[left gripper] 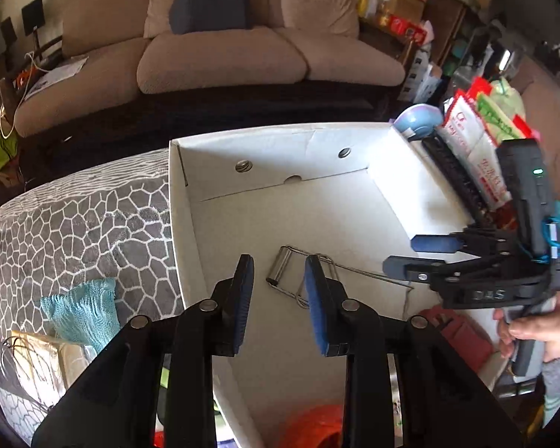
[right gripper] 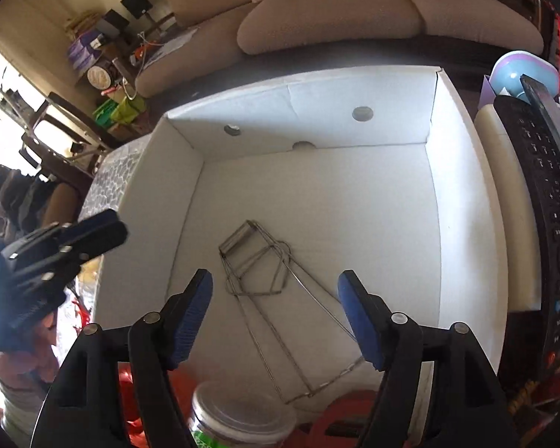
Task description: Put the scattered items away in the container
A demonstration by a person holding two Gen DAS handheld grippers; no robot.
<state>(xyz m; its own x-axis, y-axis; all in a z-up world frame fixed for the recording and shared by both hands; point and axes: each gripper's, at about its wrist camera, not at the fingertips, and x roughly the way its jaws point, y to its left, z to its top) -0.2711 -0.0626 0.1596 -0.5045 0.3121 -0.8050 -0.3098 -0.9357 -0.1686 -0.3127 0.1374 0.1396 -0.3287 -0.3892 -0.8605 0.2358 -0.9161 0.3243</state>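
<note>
A white cardboard box (left gripper: pixel 261 153) (right gripper: pixel 317 112) stands open on the patterned table. Inside it, on the floor, lies a thin metal wire tool (left gripper: pixel 280 270) (right gripper: pixel 237 240) with a small roller at one end. My left gripper (left gripper: pixel 278 261) hovers over the box's near left part, open, with nothing between its blue pads. My right gripper (right gripper: pixel 276 280) hangs open above the wire tool without touching it. In the left wrist view the right gripper (left gripper: pixel 410 255) reaches in over the right wall. The left gripper (right gripper: pixel 115 227) shows at the box's left wall.
A teal knitted cloth (left gripper: pixel 82 306) lies on the grey patterned tablecloth (left gripper: pixel 74 224) left of the box. A black remote (right gripper: pixel 541 194), snack packets (left gripper: pixel 474 142) and a blue bowl (left gripper: pixel 418 119) crowd the right side. A lidded jar (right gripper: pixel 242 418) stands near the front. A sofa (left gripper: pixel 224 56) lies beyond.
</note>
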